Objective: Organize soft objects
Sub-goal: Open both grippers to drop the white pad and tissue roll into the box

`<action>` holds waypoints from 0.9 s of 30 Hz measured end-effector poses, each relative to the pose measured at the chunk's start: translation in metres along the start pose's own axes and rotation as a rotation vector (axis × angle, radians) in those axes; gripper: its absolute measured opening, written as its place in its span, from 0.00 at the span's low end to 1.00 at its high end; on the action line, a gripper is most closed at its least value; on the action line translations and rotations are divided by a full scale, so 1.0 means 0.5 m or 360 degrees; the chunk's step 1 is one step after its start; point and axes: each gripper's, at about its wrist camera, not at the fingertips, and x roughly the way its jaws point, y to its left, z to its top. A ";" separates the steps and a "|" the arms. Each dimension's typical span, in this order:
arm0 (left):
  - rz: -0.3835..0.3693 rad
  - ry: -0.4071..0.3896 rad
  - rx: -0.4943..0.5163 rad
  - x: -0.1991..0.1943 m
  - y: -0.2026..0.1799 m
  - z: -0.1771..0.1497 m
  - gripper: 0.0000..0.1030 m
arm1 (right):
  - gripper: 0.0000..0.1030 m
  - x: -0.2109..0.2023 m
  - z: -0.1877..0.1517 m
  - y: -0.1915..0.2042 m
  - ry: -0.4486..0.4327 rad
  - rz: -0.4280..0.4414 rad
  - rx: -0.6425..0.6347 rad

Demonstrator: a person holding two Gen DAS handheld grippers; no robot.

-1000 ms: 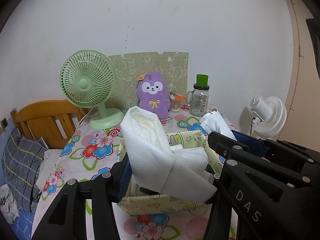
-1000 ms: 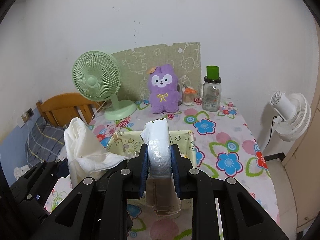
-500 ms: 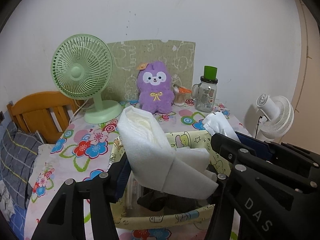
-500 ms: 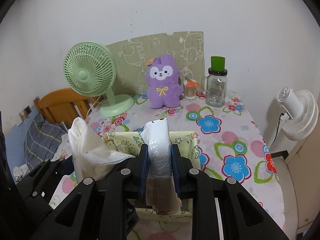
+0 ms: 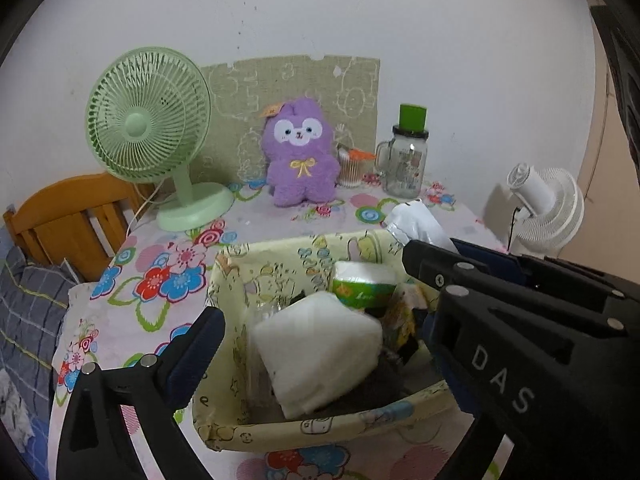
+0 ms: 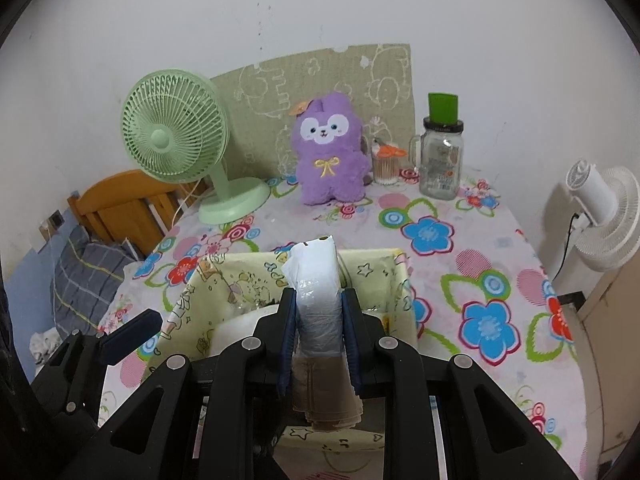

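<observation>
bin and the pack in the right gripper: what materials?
Bin: looks like thin printed fabric, matte; walls sag and crease. Pack clamped in the right gripper: glossy plastic film, wrinkled with highlights, probably over tissue or similar soft filling; contents unclear.

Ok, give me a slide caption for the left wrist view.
Open left gripper above the yellow fabric bin, white folded pad lying inside.

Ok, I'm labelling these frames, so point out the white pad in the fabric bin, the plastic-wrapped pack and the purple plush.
white pad (image 5: 320, 344): left wrist view, middle of its top face.
plastic-wrapped pack (image 6: 318, 280): right wrist view, upper wrapped part.
purple plush (image 6: 328, 160): right wrist view, chest.
</observation>
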 end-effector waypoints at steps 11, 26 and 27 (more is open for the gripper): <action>0.0073 0.0040 -0.0014 0.012 0.025 -0.015 0.99 | 0.26 0.038 -0.001 0.025 0.0025 0.0097 -0.0060; 0.0094 0.0058 -0.0053 0.019 0.034 -0.022 0.99 | 0.83 0.019 -0.013 0.025 -0.0007 0.0040 -0.0101; 0.0088 0.0057 -0.0057 0.018 0.034 -0.023 0.99 | 0.84 0.016 -0.015 0.023 -0.0008 0.0032 -0.0100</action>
